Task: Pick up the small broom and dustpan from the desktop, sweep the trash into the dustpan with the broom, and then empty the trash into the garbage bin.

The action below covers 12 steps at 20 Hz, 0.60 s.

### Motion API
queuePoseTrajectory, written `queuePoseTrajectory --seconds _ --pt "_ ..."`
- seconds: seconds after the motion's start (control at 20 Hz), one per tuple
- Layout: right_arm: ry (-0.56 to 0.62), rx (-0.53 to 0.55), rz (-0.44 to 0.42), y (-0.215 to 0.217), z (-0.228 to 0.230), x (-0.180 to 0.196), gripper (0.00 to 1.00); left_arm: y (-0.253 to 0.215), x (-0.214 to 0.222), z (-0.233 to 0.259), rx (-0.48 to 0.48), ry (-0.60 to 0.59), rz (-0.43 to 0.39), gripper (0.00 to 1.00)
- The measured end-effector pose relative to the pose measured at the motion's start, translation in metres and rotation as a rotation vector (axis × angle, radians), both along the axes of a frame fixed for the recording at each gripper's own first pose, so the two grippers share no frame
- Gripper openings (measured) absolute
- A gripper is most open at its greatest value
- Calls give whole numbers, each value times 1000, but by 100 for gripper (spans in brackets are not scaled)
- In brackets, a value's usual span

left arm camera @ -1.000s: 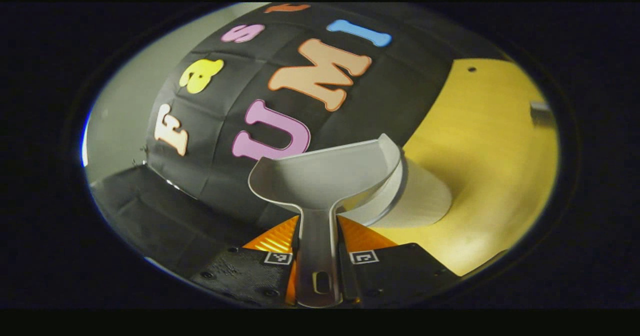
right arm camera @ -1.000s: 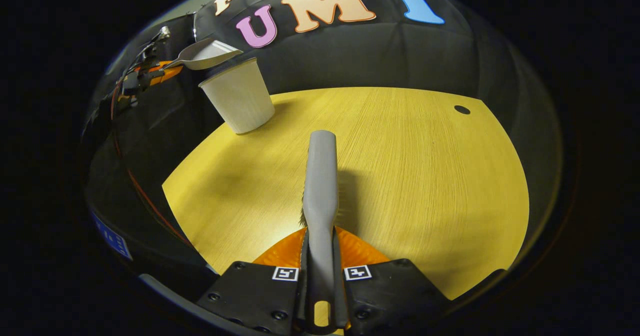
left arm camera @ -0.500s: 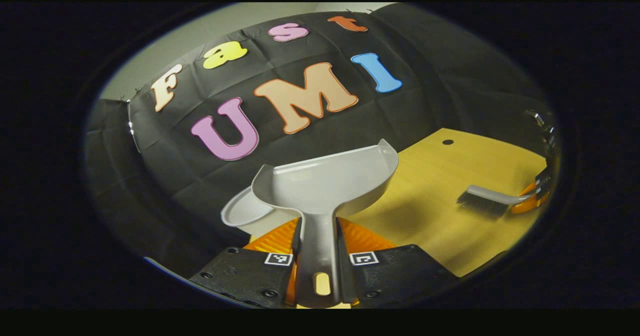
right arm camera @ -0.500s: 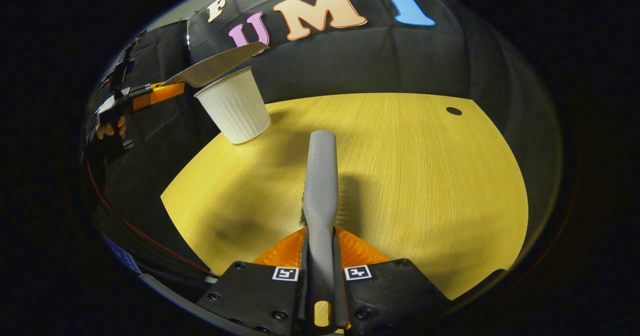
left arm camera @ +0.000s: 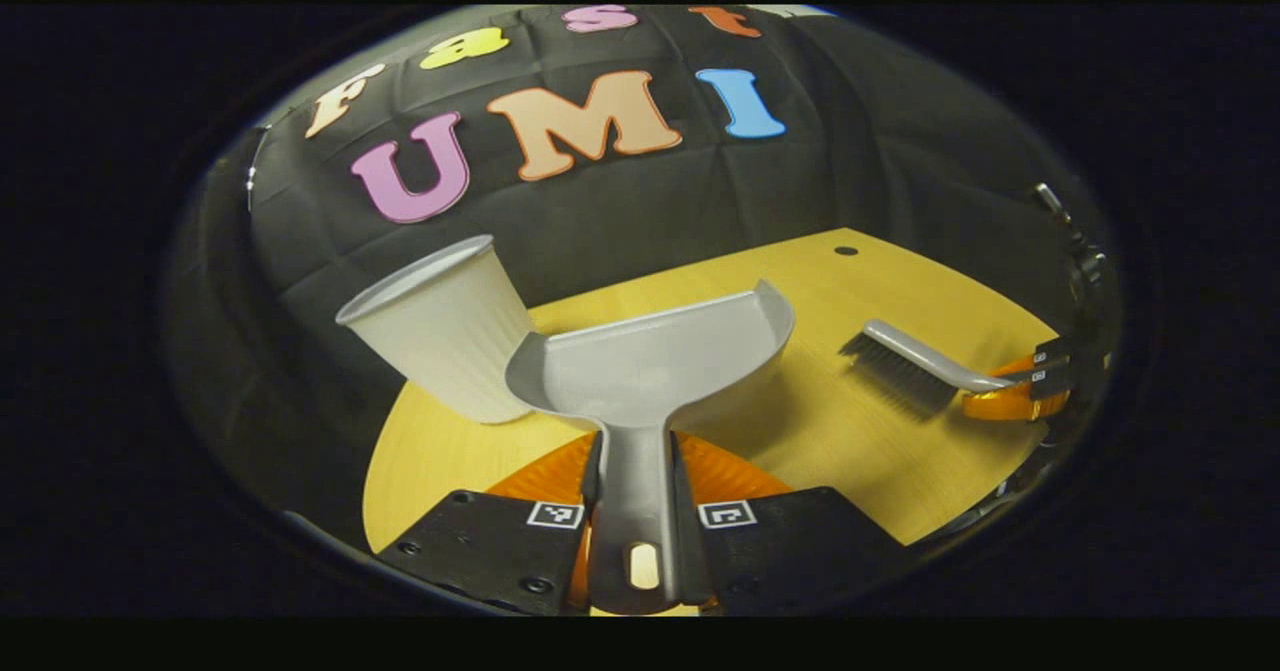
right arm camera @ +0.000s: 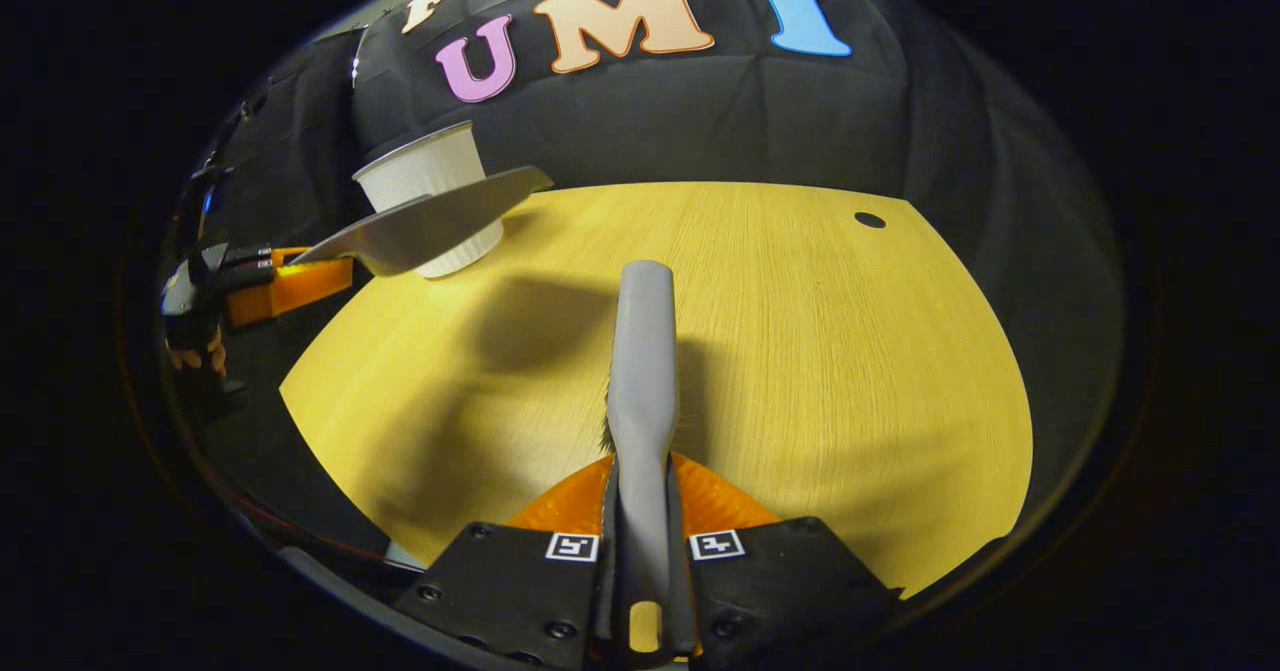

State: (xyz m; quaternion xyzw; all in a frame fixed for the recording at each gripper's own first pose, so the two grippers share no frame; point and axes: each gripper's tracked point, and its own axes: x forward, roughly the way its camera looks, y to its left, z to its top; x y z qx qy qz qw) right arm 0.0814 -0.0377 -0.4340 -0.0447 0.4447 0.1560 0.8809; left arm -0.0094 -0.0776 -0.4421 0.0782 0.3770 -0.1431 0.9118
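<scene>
Left gripper (left arm camera: 637, 511) clamps dustpan (left arm camera: 655, 366) handle, mouth forward; right gripper (right arm camera: 641, 551) clamps broom (right arm camera: 641, 351), head forward.

Dustpan (left arm camera: 655, 366): smooth grey plastic, slight sheen. Broom (right arm camera: 641, 351): matt grey plastic handle, dark stiff bristles. Bin (left arm camera: 445, 336): white, ribbed wall, matt, paper-like. Desktop (right arm camera: 800, 351): yellow wood grain, smooth, faint gloss. Far wall: black cloth, creased, matt.
</scene>
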Motion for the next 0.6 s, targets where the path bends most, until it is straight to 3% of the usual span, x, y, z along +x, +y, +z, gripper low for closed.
queuePoseTrajectory --seconds 0.3,0.55,0.6 --pt "35 -162 4 -3 -5 -1 19 -2 -39 -57 33 112 -1 27" --pt "84 -221 -3 -5 11 -1 15 -7 -68 -83 44 180 -7 27" --pt "83 -219 -9 -4 14 1 19 -8 -67 -83 59 168 -17 28"
